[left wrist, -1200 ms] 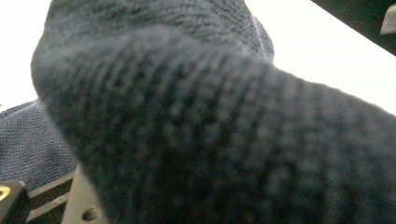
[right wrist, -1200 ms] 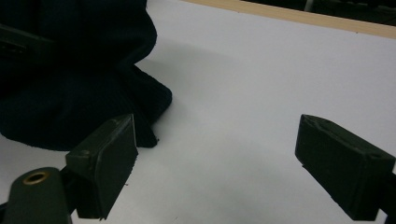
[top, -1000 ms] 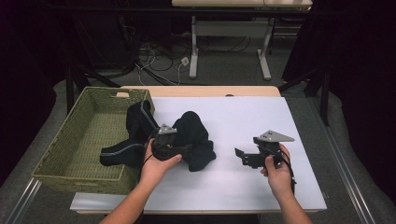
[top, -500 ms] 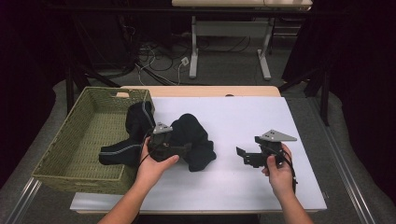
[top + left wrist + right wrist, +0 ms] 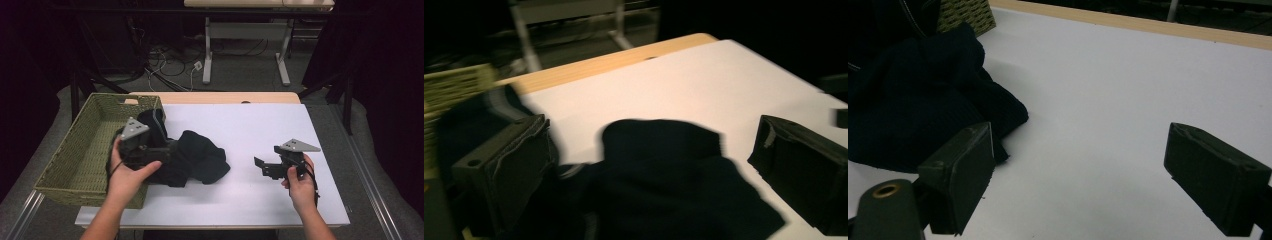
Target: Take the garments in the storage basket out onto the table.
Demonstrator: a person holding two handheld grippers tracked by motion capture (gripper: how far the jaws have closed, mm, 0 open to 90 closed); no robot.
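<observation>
Left claw [image 5: 167, 152] has shifted basketward over crumpled black knit cloth [image 5: 200, 157].

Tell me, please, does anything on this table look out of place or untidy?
Yes. The black garment lies crumpled, not folded, partly draped over the rim of the woven basket and partly on the white table. The left gripper is open over it; the right gripper is open, apart from it. Nothing looks damaged.

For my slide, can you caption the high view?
Left gripper over black clothing by a wicker basket; right gripper open.
</observation>
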